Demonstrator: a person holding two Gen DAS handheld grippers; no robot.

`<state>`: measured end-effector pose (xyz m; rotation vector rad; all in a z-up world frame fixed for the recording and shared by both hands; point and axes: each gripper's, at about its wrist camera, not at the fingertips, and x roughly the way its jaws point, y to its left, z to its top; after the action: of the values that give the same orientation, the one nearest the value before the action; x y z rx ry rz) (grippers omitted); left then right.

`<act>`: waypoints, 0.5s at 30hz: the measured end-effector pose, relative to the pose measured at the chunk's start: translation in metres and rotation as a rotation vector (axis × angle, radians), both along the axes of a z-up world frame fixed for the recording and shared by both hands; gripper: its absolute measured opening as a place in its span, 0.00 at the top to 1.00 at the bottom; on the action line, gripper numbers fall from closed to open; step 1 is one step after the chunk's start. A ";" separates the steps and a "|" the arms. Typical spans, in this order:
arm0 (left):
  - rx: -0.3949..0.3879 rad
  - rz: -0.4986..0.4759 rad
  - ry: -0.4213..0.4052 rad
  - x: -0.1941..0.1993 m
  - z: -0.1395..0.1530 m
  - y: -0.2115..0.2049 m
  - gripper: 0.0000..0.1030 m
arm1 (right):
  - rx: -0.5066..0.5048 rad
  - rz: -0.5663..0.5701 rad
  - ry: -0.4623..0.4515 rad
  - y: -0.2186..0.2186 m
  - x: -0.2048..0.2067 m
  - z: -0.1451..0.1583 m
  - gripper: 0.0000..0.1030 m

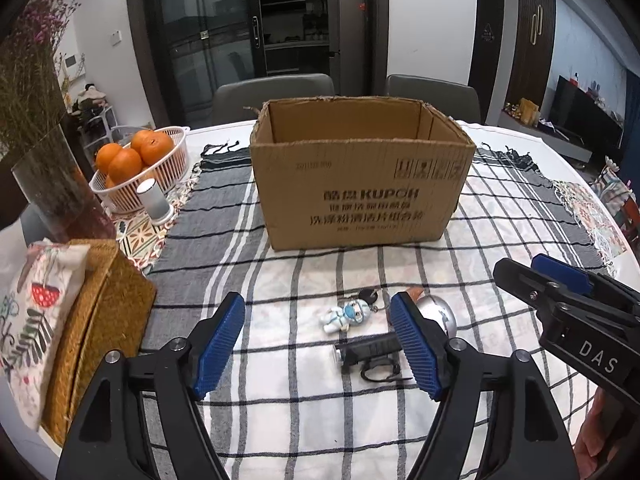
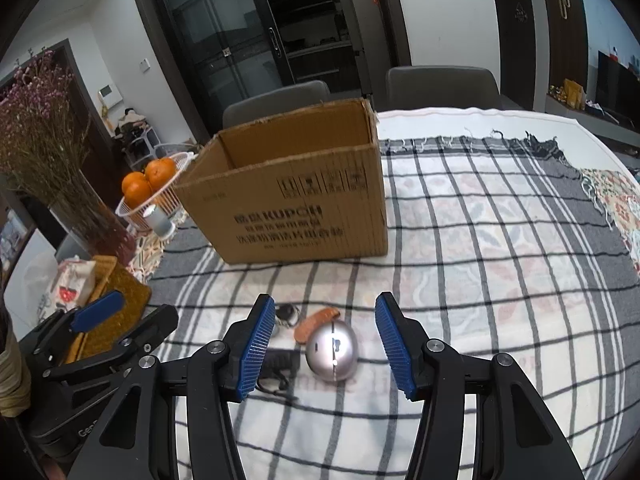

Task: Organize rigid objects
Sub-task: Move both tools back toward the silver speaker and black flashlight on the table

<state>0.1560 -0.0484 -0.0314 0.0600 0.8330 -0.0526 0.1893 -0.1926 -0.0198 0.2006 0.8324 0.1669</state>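
Observation:
An open cardboard box (image 1: 360, 184) stands on the checked cloth, also in the right wrist view (image 2: 296, 208). In front of it lie a small figure keychain (image 1: 346, 314), a black flashlight (image 1: 370, 354), a silver dome-shaped object (image 1: 440, 312) and an orange-brown piece (image 2: 316, 324). My left gripper (image 1: 318, 344) is open above the keychain and flashlight. My right gripper (image 2: 324, 348) is open, with the silver dome (image 2: 332, 350) between its fingers' lines. The right gripper shows in the left wrist view (image 1: 560, 280); the left one shows in the right wrist view (image 2: 96, 316).
A white basket of oranges (image 1: 140, 168), a small white cylinder (image 1: 154, 200), a glass vase with dried flowers (image 1: 60, 200) and a woven tissue box (image 1: 80, 320) stand at the left. Two grey chairs (image 1: 276, 92) are behind the table.

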 end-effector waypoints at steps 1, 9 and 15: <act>-0.003 -0.001 0.002 -0.001 -0.002 0.000 0.27 | 0.001 0.002 0.003 0.000 -0.001 -0.003 0.48; -0.018 -0.016 0.024 -0.007 -0.029 -0.006 0.22 | -0.015 0.020 0.032 0.000 -0.010 -0.028 0.45; -0.036 -0.028 0.049 -0.008 -0.052 -0.009 0.21 | -0.029 0.011 0.039 -0.004 -0.015 -0.041 0.44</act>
<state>0.1480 -0.0579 -0.0838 0.0363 0.8799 -0.0958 0.1746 -0.1969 -0.0605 0.1728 0.8742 0.1619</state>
